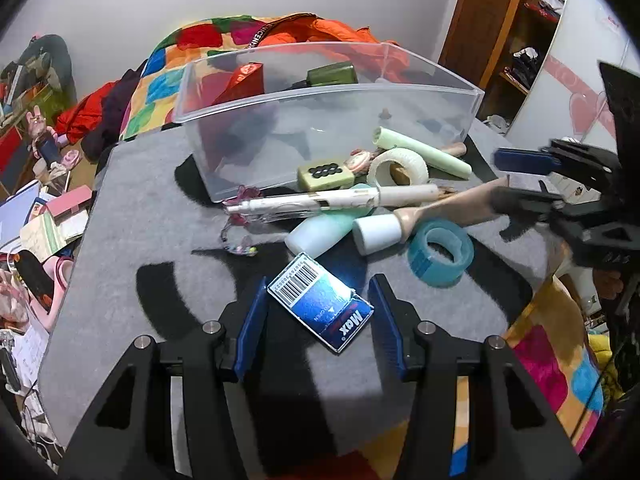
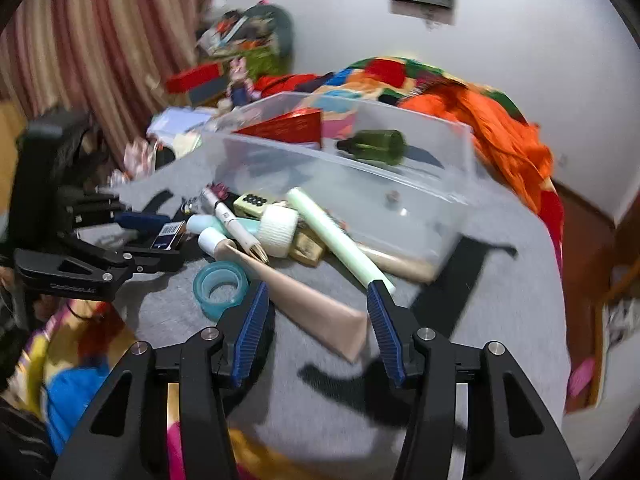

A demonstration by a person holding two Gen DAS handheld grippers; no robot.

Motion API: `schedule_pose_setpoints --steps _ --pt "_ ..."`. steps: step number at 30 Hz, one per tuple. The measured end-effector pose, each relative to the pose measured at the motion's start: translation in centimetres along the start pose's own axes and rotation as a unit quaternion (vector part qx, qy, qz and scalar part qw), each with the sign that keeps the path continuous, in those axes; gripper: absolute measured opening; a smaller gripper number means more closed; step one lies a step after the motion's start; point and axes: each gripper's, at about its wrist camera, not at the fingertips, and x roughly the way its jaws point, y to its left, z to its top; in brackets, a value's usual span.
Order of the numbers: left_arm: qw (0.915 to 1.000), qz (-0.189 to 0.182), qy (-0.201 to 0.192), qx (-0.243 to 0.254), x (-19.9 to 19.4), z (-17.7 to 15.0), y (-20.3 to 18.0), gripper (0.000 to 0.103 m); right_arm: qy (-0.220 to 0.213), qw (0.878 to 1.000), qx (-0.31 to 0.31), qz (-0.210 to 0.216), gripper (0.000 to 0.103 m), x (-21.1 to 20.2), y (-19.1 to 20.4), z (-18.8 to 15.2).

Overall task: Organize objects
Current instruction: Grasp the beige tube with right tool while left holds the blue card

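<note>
the blue staple box (image 1: 322, 306) lies flat on the grey table (image 1: 132, 216), between the left tongs (image 1: 318, 320), which are spread wide and holding nothing. it looks light, stiff and glossy, so i'd pinch its long edges. at 1 o'clock from it lies a soft beige tube (image 2: 308, 294) with a white cap, sitting between the right tongs (image 2: 316, 316), also spread and not yet closed; squeezy, so grip near the crimped end. the teal tape roll (image 1: 440, 252) sits beside it, and the clear plastic bin (image 1: 472, 98) at 12.

Black angular gripper frames, silver screws, ribbed blue fingers (image 1: 251, 322).
</note>
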Motion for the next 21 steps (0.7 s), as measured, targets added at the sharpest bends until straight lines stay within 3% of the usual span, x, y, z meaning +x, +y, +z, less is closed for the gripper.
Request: schedule_pose_setpoints --steps 7,11,13,15,21 --pt "1.0 0.008 0.001 0.0 -0.2 -0.6 -0.6 0.051 0.042 0.998 -0.049 0.022 0.046 3.0 1.2 0.7" --pt "0.9999 0.012 0.004 0.009 -0.6 -1.1 -0.8 0.053 0.041 0.997 -0.061 0.034 0.027 2.0 1.5 -0.1" --pt "0.9997 0.015 0.003 0.017 -0.7 -1.2 -0.8 0.061 0.049 0.995 -0.062 0.053 0.023 1.6 1.7 -0.7" --pt "0.9997 0.015 -0.001 0.019 -0.7 -1.2 -0.7 0.076 0.053 0.995 -0.071 0.045 0.022 1.3 1.9 -1.1" --pt "0.9994 0.011 -0.014 0.03 -0.1 -1.3 -0.5 0.078 0.063 0.995 -0.064 0.042 0.027 2.0 1.9 -0.5"
